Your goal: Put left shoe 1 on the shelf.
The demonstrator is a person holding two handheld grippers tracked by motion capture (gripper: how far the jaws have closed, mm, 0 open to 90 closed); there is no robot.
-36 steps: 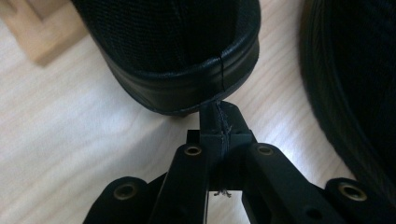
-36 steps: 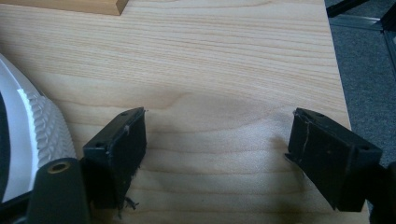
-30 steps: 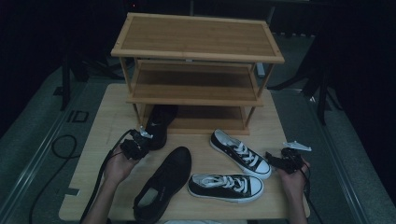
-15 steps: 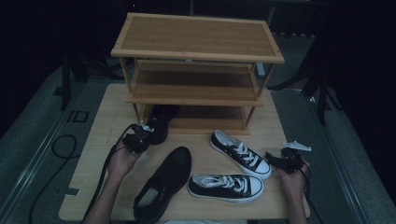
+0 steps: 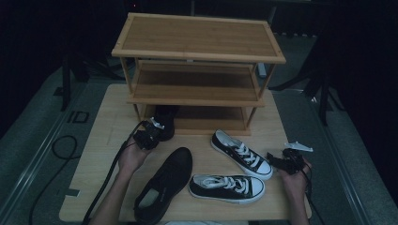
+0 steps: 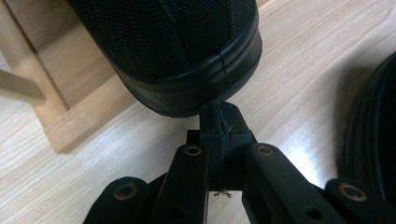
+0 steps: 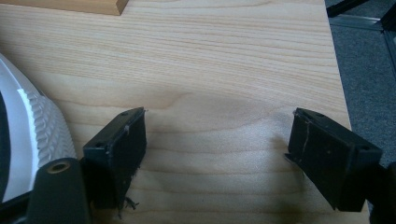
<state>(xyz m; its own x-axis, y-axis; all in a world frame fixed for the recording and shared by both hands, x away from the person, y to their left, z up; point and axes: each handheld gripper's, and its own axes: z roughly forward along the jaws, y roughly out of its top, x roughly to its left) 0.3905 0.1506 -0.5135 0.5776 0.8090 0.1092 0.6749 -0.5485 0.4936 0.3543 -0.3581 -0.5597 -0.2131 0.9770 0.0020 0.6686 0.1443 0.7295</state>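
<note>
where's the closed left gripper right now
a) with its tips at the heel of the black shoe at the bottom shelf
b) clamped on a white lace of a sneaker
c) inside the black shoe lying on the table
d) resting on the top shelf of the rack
a: in the left gripper view the left gripper has its jaws shut together, tips right at the rubber heel of the black shoe by the rack's bottom shelf.
</note>
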